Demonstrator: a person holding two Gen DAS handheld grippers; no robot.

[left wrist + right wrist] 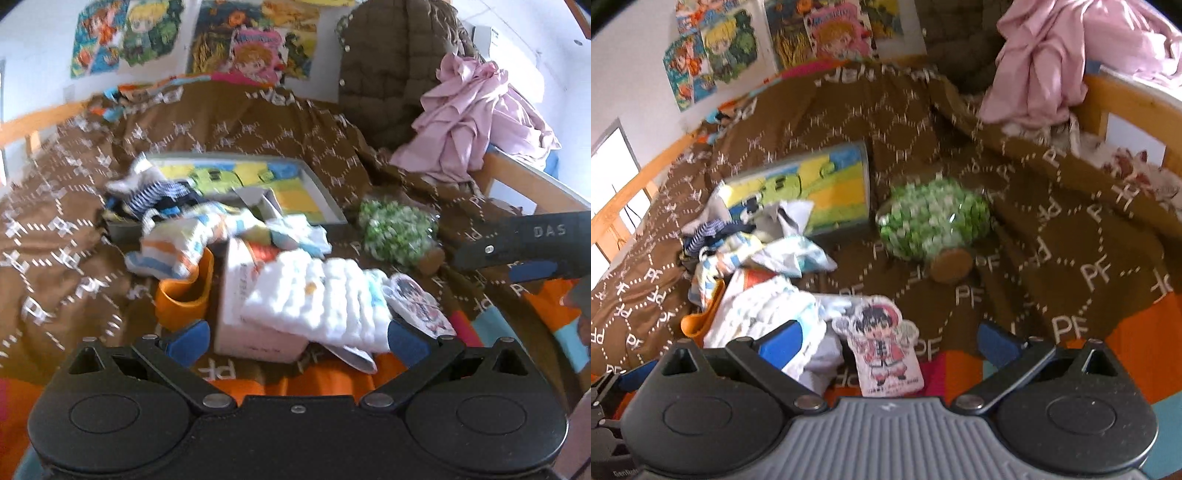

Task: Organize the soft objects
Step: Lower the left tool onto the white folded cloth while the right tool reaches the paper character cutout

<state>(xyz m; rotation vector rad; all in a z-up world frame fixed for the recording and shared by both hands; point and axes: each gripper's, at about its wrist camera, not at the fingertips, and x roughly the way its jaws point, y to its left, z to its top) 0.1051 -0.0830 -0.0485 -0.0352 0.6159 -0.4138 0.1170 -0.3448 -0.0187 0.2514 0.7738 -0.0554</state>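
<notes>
Up front in the left wrist view, our left gripper [297, 341] stands spread wide, grasping nothing; the white quilted cloth [314, 302] lies between its blue fingertips [188, 341], draped over a white box [255, 328], with an orange cup [184, 291] just left of the box. Only this view shows our right gripper [517, 251] from outside, beyond the cloth. From the right wrist, our right gripper [894, 341] is spread too, empty; the cloth [764, 310] lies by its left fingertip, a cartoon figure card [882, 347] between the fingers.

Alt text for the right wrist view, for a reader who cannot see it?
The open right gripper hovers over a cartoon-figure cushion on a brown bedspread. A heap of socks and cloths lies to its left, a green bottle beyond.
</notes>
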